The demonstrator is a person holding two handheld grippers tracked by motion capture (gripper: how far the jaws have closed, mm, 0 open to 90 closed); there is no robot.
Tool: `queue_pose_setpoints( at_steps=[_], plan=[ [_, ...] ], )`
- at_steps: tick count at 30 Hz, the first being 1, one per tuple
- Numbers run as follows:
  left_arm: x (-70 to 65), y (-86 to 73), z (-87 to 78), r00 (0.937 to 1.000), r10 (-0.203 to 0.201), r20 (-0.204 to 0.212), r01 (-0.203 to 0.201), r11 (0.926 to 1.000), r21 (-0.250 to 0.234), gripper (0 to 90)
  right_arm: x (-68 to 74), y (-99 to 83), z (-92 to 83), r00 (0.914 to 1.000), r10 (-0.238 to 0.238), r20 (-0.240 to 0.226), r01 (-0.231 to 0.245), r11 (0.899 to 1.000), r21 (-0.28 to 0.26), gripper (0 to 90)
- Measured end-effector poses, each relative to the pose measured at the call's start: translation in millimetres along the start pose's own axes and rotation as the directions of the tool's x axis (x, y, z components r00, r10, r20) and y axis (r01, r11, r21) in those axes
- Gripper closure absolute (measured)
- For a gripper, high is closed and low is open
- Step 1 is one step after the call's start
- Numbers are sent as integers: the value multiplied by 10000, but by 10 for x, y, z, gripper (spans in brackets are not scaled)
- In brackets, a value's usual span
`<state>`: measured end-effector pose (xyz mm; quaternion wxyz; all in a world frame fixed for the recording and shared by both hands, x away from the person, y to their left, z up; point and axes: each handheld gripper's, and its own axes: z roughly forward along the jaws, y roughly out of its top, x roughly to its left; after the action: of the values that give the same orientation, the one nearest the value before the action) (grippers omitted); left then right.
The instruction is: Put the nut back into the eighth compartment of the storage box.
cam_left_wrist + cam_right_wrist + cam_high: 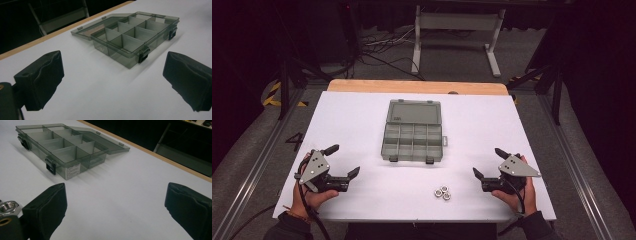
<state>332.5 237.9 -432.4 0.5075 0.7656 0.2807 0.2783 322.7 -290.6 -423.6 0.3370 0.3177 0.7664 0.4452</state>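
A smoky grey plastic organiser box (413, 143) lies in the middle of the white table with its lid folded flat behind it; its several compartments look empty. The box (135, 37) sits ahead of my left gripper (112, 80) and the box (62, 147) lies ahead-left of my right gripper (116, 210). Three steel nuts (442, 192) lie clustered near the front edge; one nut (8, 207) shows beside my right jaw. My left gripper (344, 161) rests at front left, jaws wide apart and empty. My right gripper (490, 162) rests at front right, also open and empty.
The white table top (362, 125) has a wooden strip (417, 87) along its far edge. Beyond it stand a white metal frame (457, 30) and cables on the dark floor. Metal rails run along both sides of the table.
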Motion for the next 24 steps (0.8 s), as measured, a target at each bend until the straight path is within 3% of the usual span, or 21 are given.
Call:
queue_pose_setpoints(
  at_steps=[9, 16, 21, 24],
  plan=[
    [-8, -8, -23, 10000, 39, -29, -40, 10000, -61, 37, 63, 27, 59, 9977, -277, -620, 320, 9971, 686, 55],
    [-22, -9, -8, 10000, 14, 30, -14, 10000, 1, 37, 108, 91, 82, 9933, -174, -1142, 317, 9917, 1245, 56],
    [-25, -17, 2, 9999, 87, 75, -87, 9999, 76, 37, 153, 153, 129, 9862, -150, -1647, 453, 9823, 1818, 67],
    [-31, -28, -1, 9999, 13, 146, -14, 9999, 133, 38, 224, 236, 177, 9760, -381, -2146, 911, 9657, 2431, 85]
  ],
)
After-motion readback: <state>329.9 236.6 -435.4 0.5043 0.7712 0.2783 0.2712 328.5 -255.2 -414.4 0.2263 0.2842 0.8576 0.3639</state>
